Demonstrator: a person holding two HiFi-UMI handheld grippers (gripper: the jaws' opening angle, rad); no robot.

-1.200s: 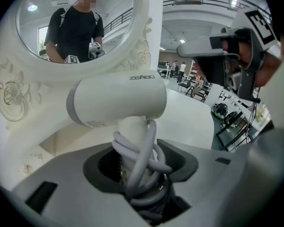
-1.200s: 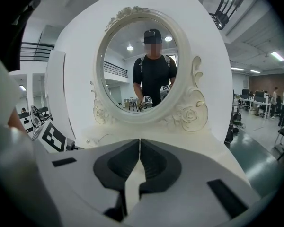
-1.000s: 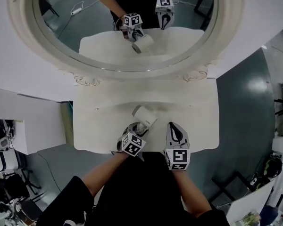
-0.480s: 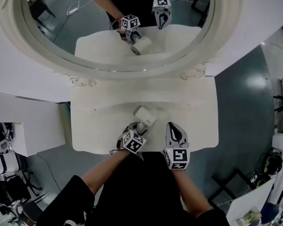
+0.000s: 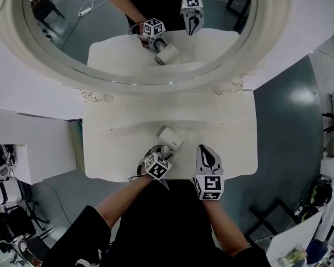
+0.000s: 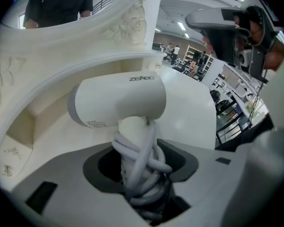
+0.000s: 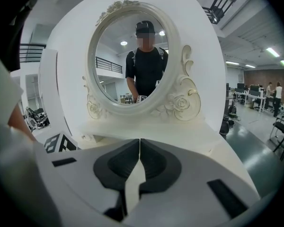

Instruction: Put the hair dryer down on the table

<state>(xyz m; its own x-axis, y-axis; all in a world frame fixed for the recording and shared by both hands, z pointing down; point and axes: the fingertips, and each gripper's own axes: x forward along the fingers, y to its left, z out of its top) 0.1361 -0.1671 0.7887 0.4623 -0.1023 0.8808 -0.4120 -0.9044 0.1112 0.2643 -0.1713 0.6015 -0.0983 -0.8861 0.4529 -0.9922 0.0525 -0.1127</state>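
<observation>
A white hair dryer (image 5: 170,137) with its grey cord wound round the handle is held over the near part of the white dressing table (image 5: 222,121). My left gripper (image 5: 160,153) is shut on the wrapped handle (image 6: 138,164); the barrel (image 6: 118,100) points across the view toward the mirror frame. I cannot tell whether the dryer touches the tabletop. My right gripper (image 5: 206,151) hovers just to the right of it near the front edge, shut with nothing between its fingers (image 7: 138,167).
A large oval mirror (image 5: 139,32) with a carved white frame stands at the back of the table and reflects both grippers and the dryer. Grey floor lies to the right (image 5: 289,121). A white cabinet (image 5: 33,143) stands at the left.
The left gripper and the dryer have shifted slightly, the dryer's barrel sitting a little lower and nearer the gripper. The right gripper has stayed where it was.
</observation>
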